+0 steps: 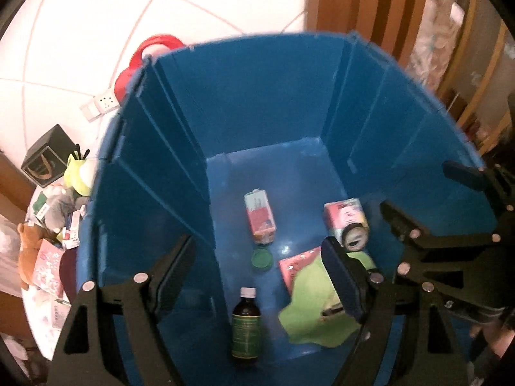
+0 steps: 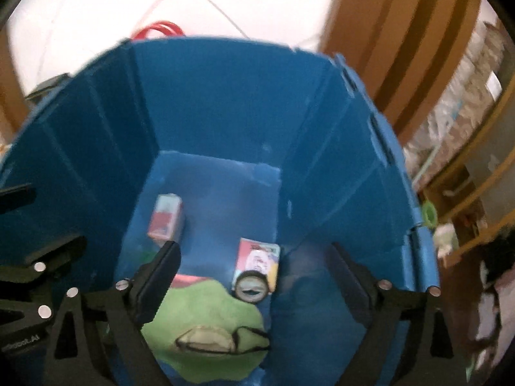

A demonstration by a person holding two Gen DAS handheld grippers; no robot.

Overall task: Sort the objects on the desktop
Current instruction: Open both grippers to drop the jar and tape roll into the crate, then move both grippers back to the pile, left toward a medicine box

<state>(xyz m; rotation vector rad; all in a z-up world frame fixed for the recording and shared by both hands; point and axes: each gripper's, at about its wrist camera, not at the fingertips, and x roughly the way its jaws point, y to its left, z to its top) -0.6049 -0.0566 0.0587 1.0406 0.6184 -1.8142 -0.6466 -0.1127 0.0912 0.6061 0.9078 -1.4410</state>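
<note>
Both tools stand wide and empty over the blue bin: the left tool and the right tool. On the bin floor lie a brown bottle with an unreadable green label, a green plush, a can and a red carton, whose print is too blurred to read.

The tall blue plastic bin stood open at the top, its walls hemming in every side. On its floor a brown glass bottle, a green cloth, a round green lid and two printed cartons crowded the near half; the far floor lay bare.
</note>
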